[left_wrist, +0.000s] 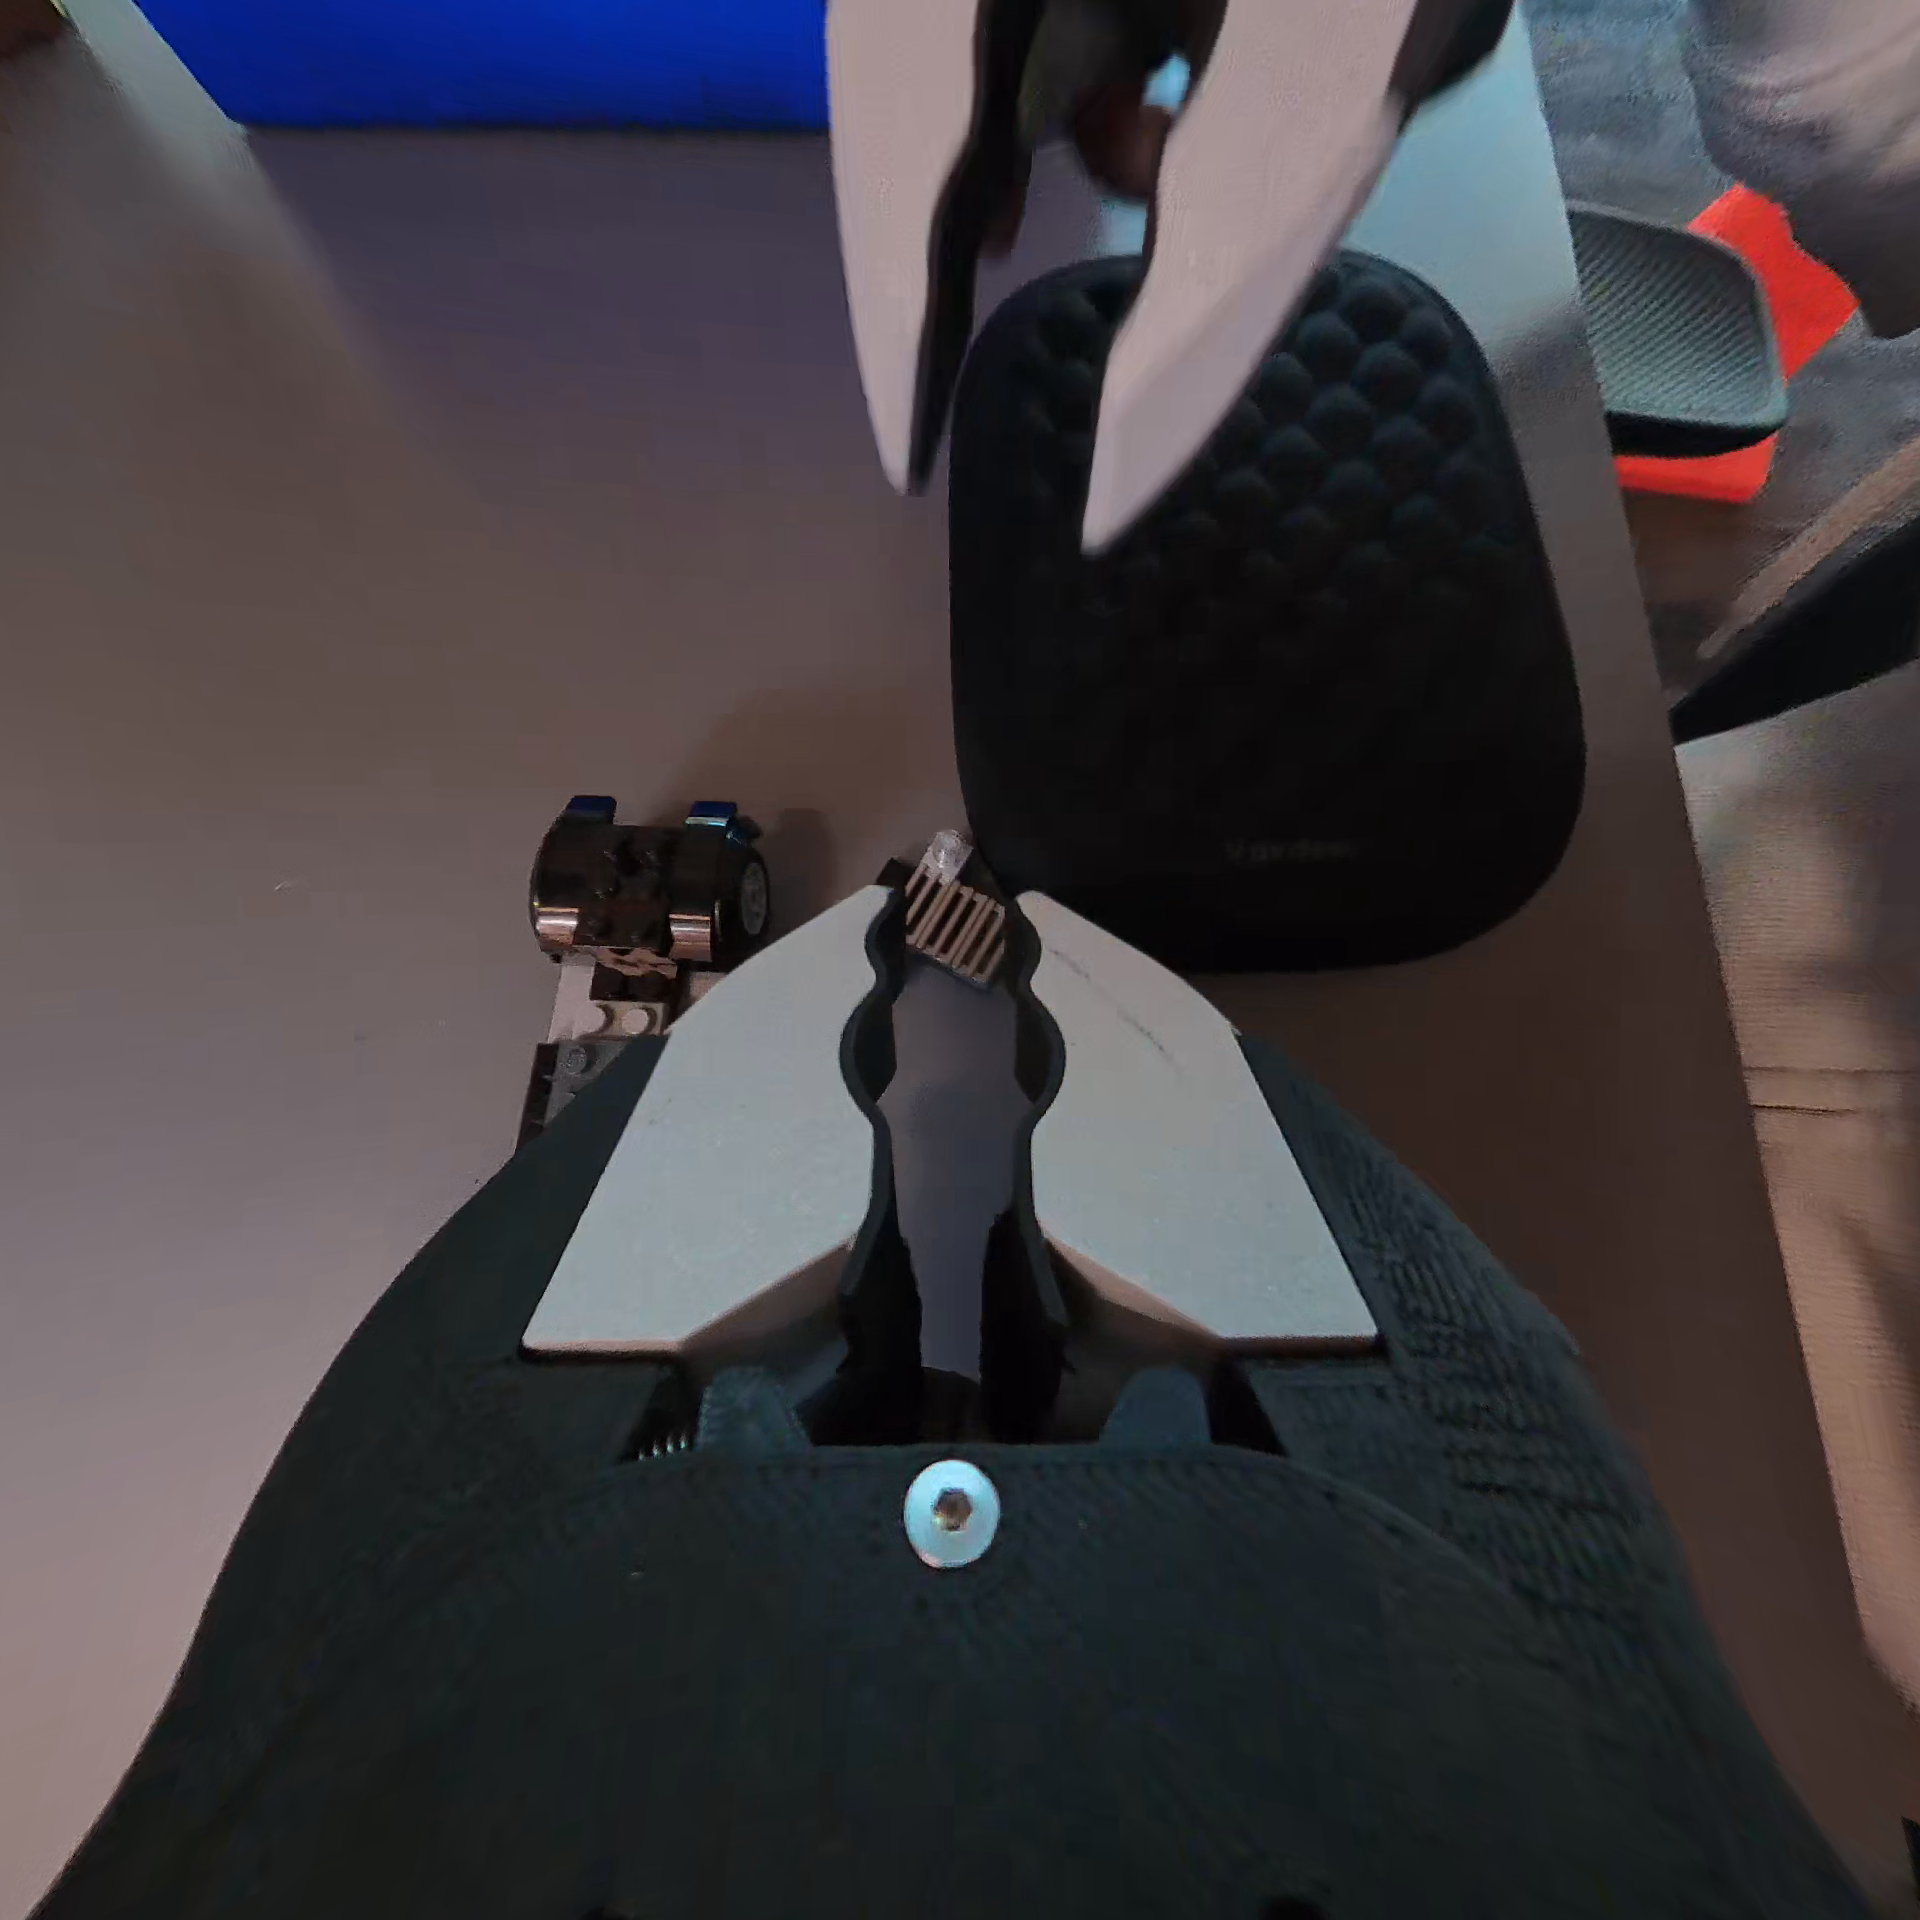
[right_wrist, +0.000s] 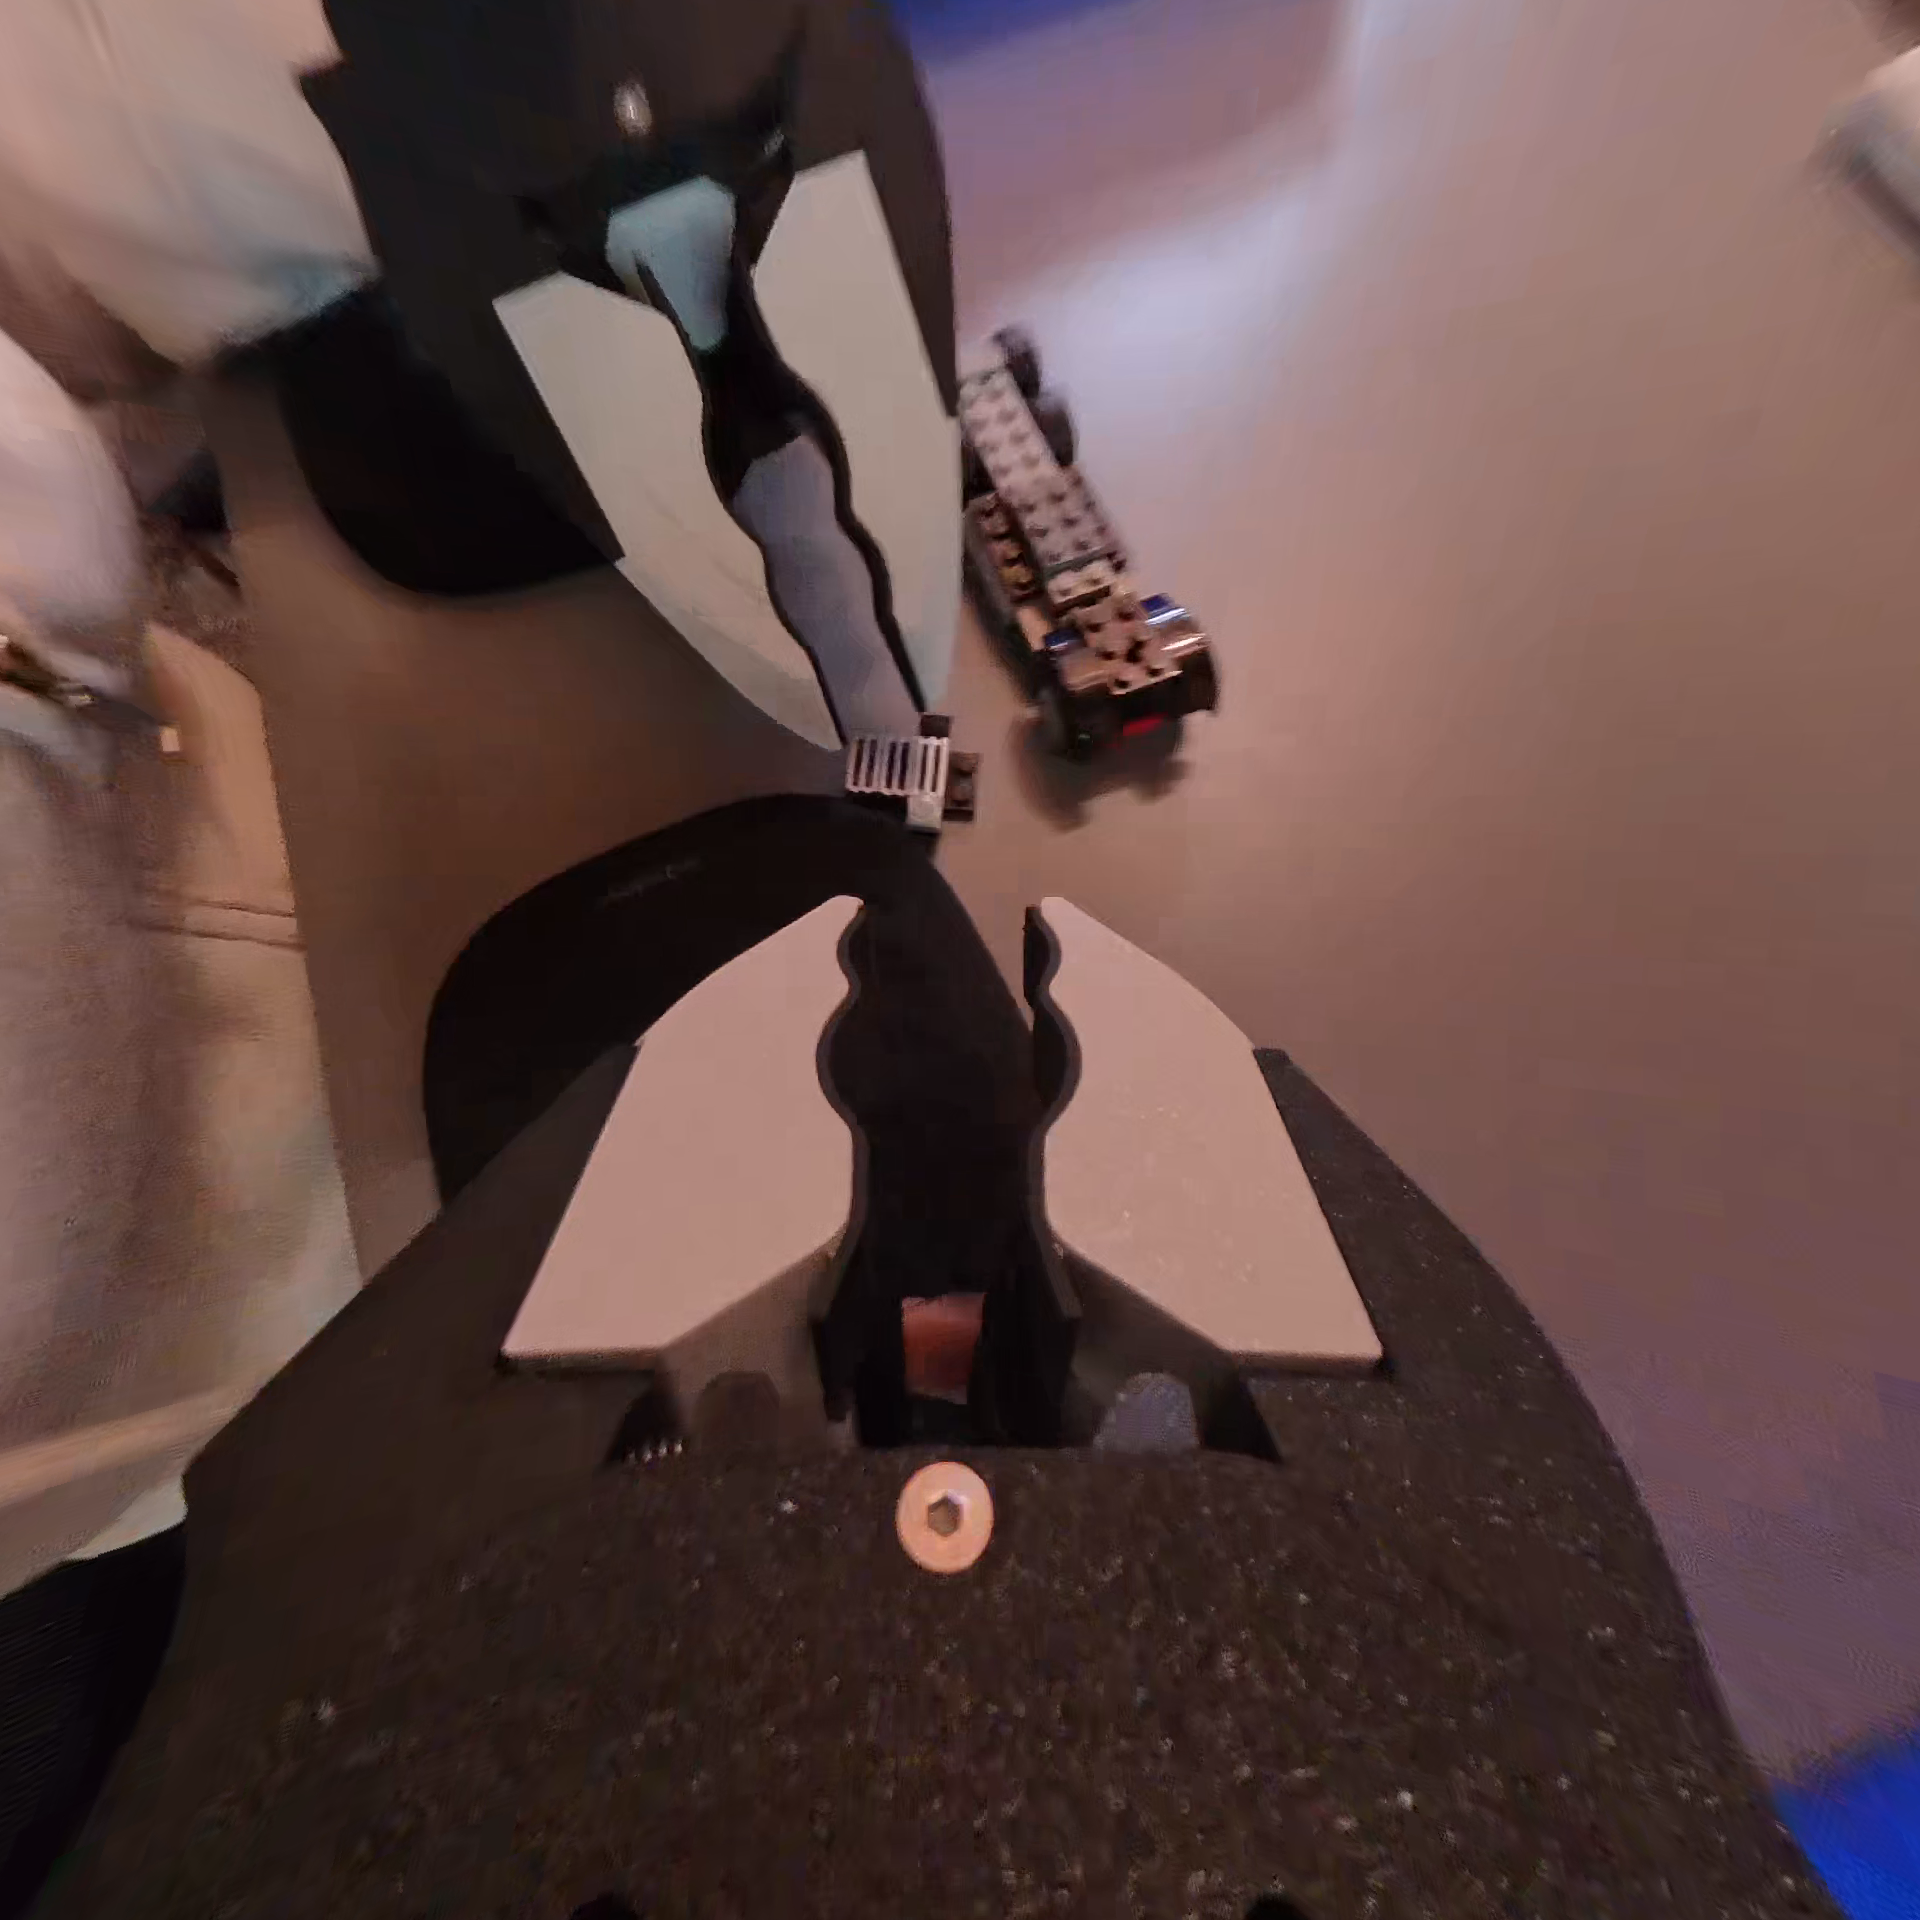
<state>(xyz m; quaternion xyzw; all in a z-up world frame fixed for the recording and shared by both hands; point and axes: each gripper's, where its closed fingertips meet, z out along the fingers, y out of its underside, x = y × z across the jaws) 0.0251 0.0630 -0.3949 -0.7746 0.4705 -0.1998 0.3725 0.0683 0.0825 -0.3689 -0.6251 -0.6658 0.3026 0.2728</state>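
My left gripper (left_wrist: 951, 906) is shut on a small brick piece (left_wrist: 958, 923): a grey grille tile on a dark plate with a clear stud at its far end. The piece sits between the fingertips, low over the brown table (left_wrist: 416, 520). The right wrist view shows the same piece (right_wrist: 897, 771) at the left gripper's (right_wrist: 883, 719) tips. A brick car chassis (left_wrist: 636, 902) lies just left of it and also shows in the right wrist view (right_wrist: 1091, 582). My right gripper (right_wrist: 951, 912) is open and empty over a black dimpled pad (left_wrist: 1299, 644); in the left wrist view it (left_wrist: 1003, 509) hangs above the pad.
A blue object (left_wrist: 499, 62) lies at the table's far edge. A dark grey ribbed item (left_wrist: 1673, 322) on something orange (left_wrist: 1683, 473) lies off the table to the right. A person's light clothing (right_wrist: 135, 935) is close beside the table. My hands' fingertips stand some 6 centimeters from each other.
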